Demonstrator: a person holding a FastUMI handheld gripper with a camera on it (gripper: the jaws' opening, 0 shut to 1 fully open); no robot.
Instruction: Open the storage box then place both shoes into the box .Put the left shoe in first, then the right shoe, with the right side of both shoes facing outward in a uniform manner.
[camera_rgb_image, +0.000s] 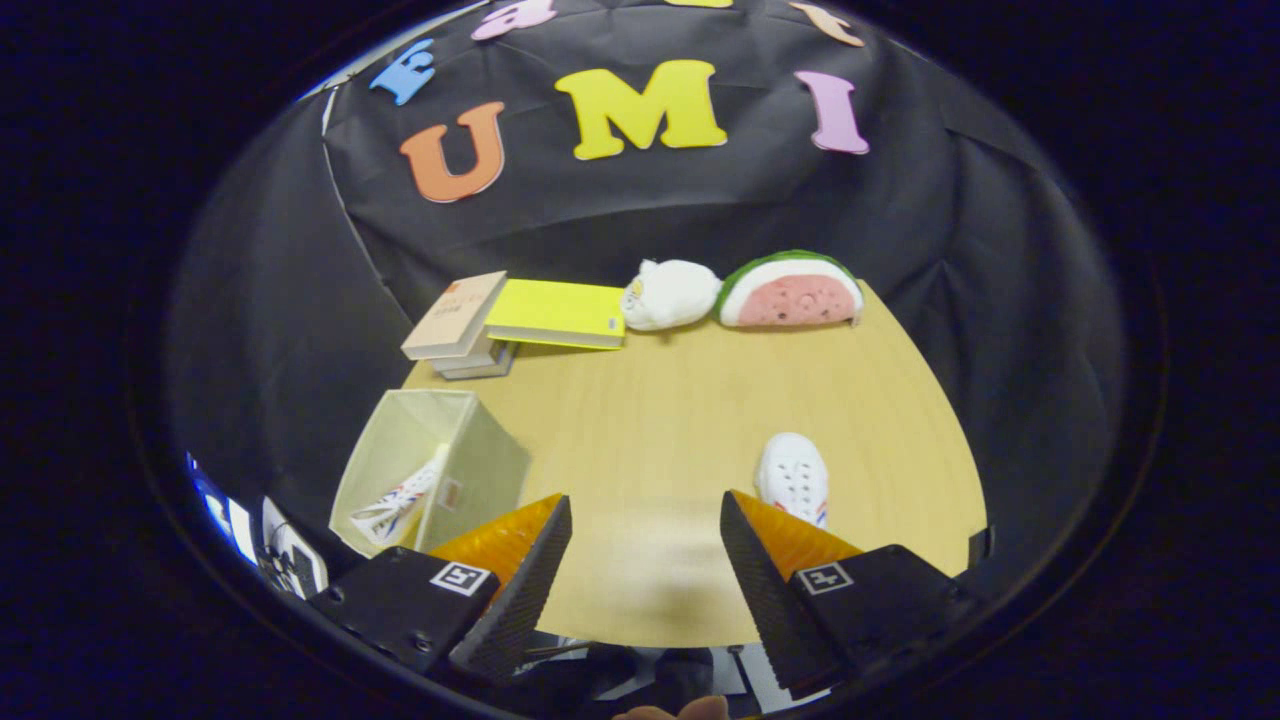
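My claw (645, 570) gapes wide and empty over bare table (660, 420), open box (430, 470) holding one shoe (400, 505) leftward, other shoe (793, 478) rightward, books (520, 320) and plush toys (740, 292) beyond.

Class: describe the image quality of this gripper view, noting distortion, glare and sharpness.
Gripper view: fisheye bends the table edges into curves; a soft pale glare lies on the wood between the open claw fingers; the storage box and white shoe look slightly soft.
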